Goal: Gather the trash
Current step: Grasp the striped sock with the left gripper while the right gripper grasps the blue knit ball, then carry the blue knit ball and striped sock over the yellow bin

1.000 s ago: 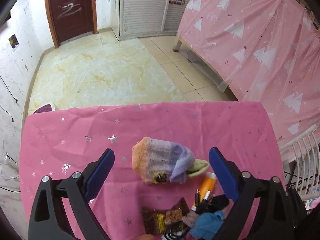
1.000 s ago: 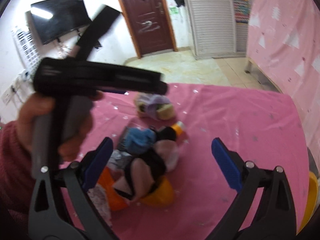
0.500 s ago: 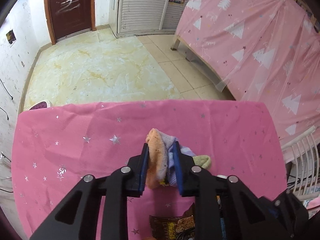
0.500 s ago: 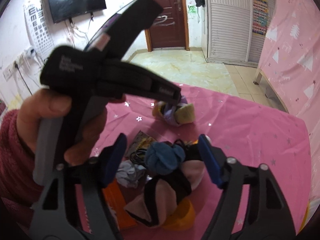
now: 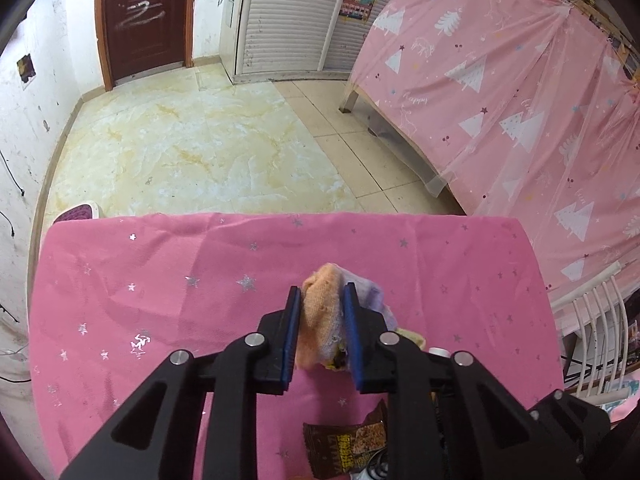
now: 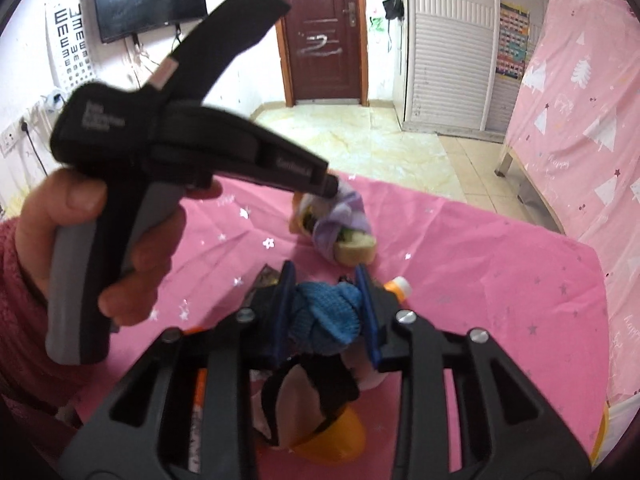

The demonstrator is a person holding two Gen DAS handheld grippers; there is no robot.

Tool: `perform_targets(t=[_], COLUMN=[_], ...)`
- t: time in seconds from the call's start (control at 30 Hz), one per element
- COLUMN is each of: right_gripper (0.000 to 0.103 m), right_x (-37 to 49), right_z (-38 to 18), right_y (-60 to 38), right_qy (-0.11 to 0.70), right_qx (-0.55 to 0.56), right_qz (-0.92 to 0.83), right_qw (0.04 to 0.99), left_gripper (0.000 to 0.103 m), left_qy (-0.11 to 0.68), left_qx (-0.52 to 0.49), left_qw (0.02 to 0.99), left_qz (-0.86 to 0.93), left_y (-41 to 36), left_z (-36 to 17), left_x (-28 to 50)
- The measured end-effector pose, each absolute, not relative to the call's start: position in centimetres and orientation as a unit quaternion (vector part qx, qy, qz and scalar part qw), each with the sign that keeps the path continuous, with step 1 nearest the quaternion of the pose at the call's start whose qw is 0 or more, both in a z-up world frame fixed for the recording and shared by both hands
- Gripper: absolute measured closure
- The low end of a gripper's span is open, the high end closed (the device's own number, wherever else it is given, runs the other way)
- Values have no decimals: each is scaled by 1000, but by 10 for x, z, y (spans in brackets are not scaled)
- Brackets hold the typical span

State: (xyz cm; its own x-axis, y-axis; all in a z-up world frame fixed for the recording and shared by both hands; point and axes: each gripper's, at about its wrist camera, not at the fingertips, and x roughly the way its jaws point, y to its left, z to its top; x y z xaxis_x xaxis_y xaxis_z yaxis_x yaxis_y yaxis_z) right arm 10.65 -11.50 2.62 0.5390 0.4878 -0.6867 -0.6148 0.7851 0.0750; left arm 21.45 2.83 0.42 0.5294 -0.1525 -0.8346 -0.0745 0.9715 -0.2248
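Note:
My left gripper (image 5: 320,312) is shut on a rolled orange, purple and pale green sock (image 5: 320,316) and holds it just above the pink tablecloth (image 5: 160,280). The same sock (image 6: 340,228) shows in the right wrist view under the left tool's tip. My right gripper (image 6: 325,300) is shut on a blue knitted sock ball (image 6: 324,316) at the top of a pile of items.
A brown snack wrapper (image 5: 348,448) lies below the left jaws. An orange tube with a white cap (image 6: 398,288), a beige and black sock (image 6: 304,396) and an orange-yellow object (image 6: 340,432) lie in the pile. The cloth's far edge (image 5: 280,216) drops to the floor.
The left gripper closed on the orange-purple sock and now lifts it slightly. The right gripper moved forward over the pile and closed on the blue sock ball.

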Motion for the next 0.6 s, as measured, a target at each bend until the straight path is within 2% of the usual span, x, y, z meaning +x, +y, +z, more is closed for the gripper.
perform_targets(t=[0.1, 0.2, 0.4, 0.43, 0.47, 0.6], right_gripper=[74, 74, 74, 74, 74, 74], right_x=[104, 102, 105, 105, 104, 109], right_z=[32, 35, 45, 46, 46, 46], right_y=[-122, -132, -154, -156, -157, -169], right_qy=[354, 349, 338, 338, 336, 340], right_qx=[-79, -65, -42, -39, -37, -27], right_qz=[310, 305, 292, 291, 289, 286], right_qw=[879, 884, 894, 894, 896, 896], left_gripper=[88, 94, 94, 96, 103, 103], left_qy=[480, 478, 487, 493, 499, 502], left_qx=[-107, -88, -61, -58, -54, -42], left_qw=[871, 874, 871, 868, 865, 864], left_qz=[-17, -11, -2, -4, -5, -6], left_y=[25, 15, 4, 2, 1, -8], left_z=[11, 15, 14, 12, 10, 9], left_x=[210, 206, 211, 212, 212, 207])
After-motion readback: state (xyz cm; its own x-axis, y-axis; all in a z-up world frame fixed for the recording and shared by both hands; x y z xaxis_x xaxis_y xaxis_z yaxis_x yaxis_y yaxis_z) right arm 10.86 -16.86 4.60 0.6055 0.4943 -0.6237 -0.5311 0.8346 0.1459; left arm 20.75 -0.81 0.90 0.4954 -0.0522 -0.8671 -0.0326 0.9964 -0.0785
